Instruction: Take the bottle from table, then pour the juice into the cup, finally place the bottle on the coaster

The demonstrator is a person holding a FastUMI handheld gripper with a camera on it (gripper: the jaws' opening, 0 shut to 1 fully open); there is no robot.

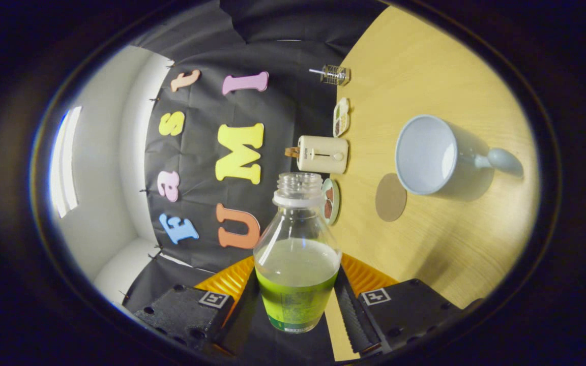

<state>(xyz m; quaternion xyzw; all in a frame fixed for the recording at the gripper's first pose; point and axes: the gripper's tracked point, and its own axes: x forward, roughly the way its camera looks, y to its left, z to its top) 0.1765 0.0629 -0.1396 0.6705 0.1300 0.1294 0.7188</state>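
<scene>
The wooden table [425, 76] is appearing turned on its side, since the gripper is being held rolled over, and its pale grain is spreading out beyond the fingers. Taking the cup [428, 155] as the landmark: it is standing on the table well ahead of the gripper, a light grey-blue mug with its open mouth facing the camera and its handle pointing away from the bottle.

The bottle [297, 254] is sitting between the two fingers, well apart from the cup and not over it. It is clear plastic, uncapped, with green juice [295, 295] filling its lower part and its open neck pointing forward along the fingers.

The gripper [293, 310] is closing its black fingers [356, 317] on the bottle's lower body, both jaws pressing against its sides, with orange ribbed parts showing behind them.

A cream-coloured toaster [322, 154] is standing at the table's far edge, against the booth wall, farther from the gripper than the cup is.

The round brown coaster [390, 197] is lying flat on the table just beside the cup's rim, between the cup and the bottle's neck, with nothing on it.

Two small dishes [341, 117] are sitting along the same far edge as the toaster, one on each side of it, and a small wire holder [334, 74] is standing farthest from the cup.
</scene>
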